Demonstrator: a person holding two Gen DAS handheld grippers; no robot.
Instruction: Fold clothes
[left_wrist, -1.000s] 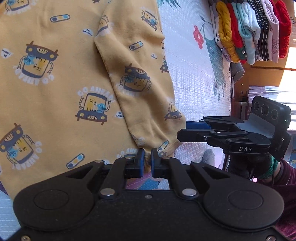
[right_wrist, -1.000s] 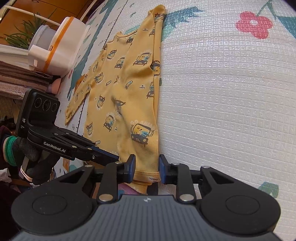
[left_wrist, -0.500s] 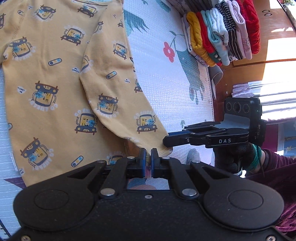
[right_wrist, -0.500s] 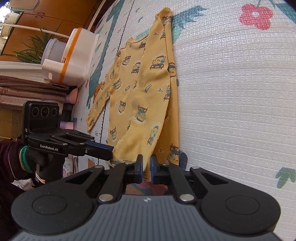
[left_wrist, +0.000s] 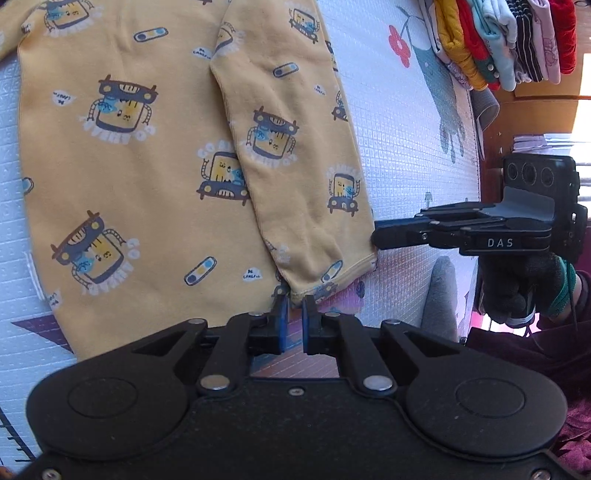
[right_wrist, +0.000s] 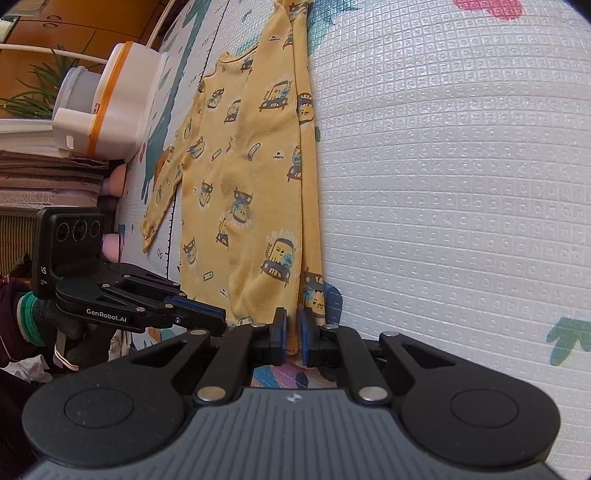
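Shirt (left_wrist: 140, 177): yellow, long-sleeved, printed with cartoon cars and small speech bubbles. Lies flat on a white textured mat (right_wrist: 443, 184), hem nearest, neckline far. Right sleeve (left_wrist: 295, 155) folded inward over the body, cuff at the near hem.

shirt (left_wrist: 140, 173): we see soft matt yellow cloth
mat (right_wrist: 443, 184): embossed, slightly glossy foam
left gripper (left_wrist: 293, 317): matt black plastic

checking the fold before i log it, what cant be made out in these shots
- Left wrist view: the yellow shirt's collar and far sleeve are cut off by the top edge.
- Left wrist view: the hem's near corner is hidden behind the left gripper.
- Right wrist view: whether the right gripper actually pinches the hem; the cloth sits in a narrow gap.
- The print's small speech-bubble text is too small to read.
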